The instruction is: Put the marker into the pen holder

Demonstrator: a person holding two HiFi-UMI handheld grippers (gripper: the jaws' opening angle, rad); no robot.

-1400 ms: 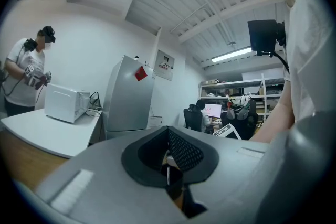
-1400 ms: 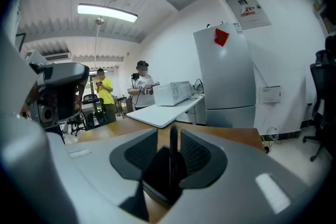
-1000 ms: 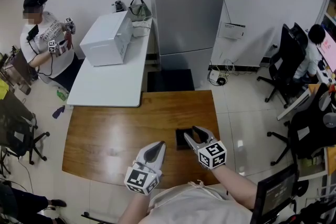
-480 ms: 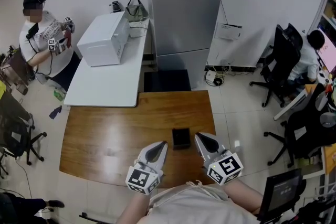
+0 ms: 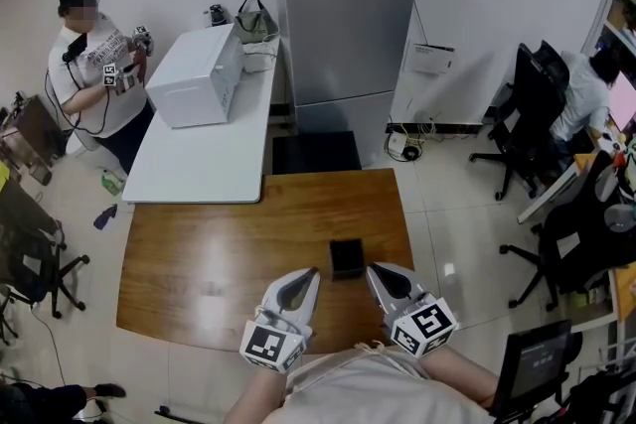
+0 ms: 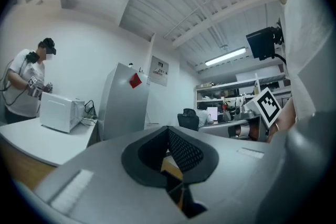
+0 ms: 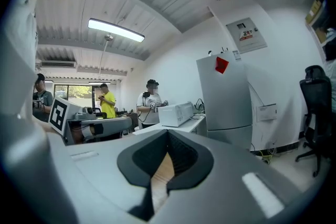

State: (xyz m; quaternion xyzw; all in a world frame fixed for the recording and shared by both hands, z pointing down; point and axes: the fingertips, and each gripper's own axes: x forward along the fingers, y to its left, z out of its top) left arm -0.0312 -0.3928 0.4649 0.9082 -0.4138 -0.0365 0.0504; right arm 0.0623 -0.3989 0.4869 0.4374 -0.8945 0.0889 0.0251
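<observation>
Black pen holder (image 5: 346, 258), brown wood-grain table (image 5: 199, 263), grey left tool (image 5: 300, 279) and right tool (image 5: 382, 277) with black-and-white square markers (image 5: 425, 326).

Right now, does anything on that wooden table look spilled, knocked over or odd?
Nothing stands out. The black pen holder sits upright on the wooden table, with nothing spilled around it.

A glossy brown wooden table (image 5: 189, 263) fills the lower middle. Near its front edge stands a small black square pen holder (image 5: 346, 258). The grey left gripper (image 5: 299, 279) and the grey right gripper (image 5: 382, 275) sit on either side of it, slightly nearer the camera, jaws together and clear of it. Beyond are a long white table (image 5: 199, 169) bearing a white boxy appliance (image 5: 199, 74), and a tall grey refrigerator (image 5: 343, 25). A person in a white shirt (image 5: 94, 65) stands at far left.
</observation>
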